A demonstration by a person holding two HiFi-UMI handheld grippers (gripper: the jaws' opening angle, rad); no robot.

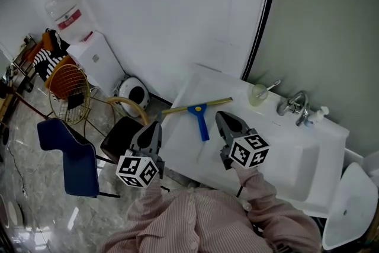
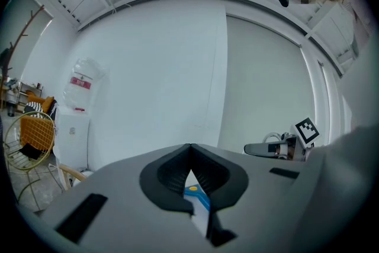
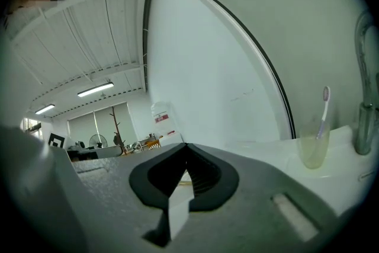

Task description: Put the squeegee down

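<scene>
The left hand-held gripper (image 1: 154, 127) and the right hand-held gripper (image 1: 225, 117) both have their jaws together and hold nothing. Between them and slightly farther off, the squeegee (image 1: 200, 112) lies flat on the white surface (image 1: 284, 154), its blue handle pointing near. A cup (image 1: 258, 94) and a tap (image 1: 293, 105) stand to the far right.

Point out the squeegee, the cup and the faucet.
squeegee (image 1: 202, 122), head view, on its blue handle.
cup (image 1: 258, 95), head view, on its side wall.
faucet (image 1: 291, 105), head view, on its metal body.
</scene>
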